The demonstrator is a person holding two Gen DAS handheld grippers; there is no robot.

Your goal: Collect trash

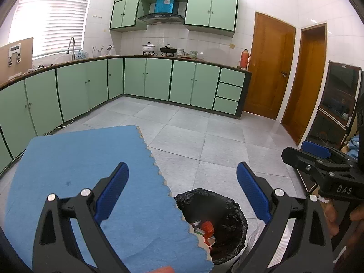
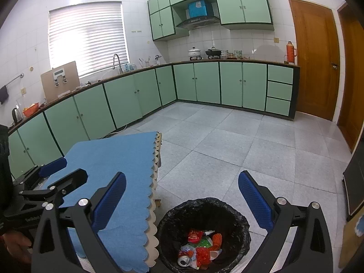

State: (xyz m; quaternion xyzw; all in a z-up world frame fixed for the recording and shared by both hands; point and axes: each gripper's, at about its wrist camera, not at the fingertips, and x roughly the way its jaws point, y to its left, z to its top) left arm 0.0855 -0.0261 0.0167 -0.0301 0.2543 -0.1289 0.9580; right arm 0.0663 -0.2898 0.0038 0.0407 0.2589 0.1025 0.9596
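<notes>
Blue-padded fingers of the left gripper (image 1: 182, 195) spread wide in the foreground, holding nothing, above the right edge of a table draped in a blue cloth (image 1: 91, 170) with a scalloped border. Below that edge, on the grey tiled floor (image 1: 193, 132), stands a round bin lined with a black bag (image 1: 229, 218). The right gripper (image 2: 182, 202) is also wide apart and empty, poised directly over the bin. Inside the bin lies the collected trash (image 2: 200, 248): red wrappers, a crushed drink can, a white cup and an orange piece. Seen from the left wrist, the right gripper sits off to the right, and part of the hand (image 1: 334, 216) holding it shows at the lower right edge. Beyond, pale green cabinets (image 2: 204, 84) run along 2 walls under a worktop with pots, a sink tap and a red flask. 2 wooden doors (image 1: 268, 68) stand at the right.
</notes>
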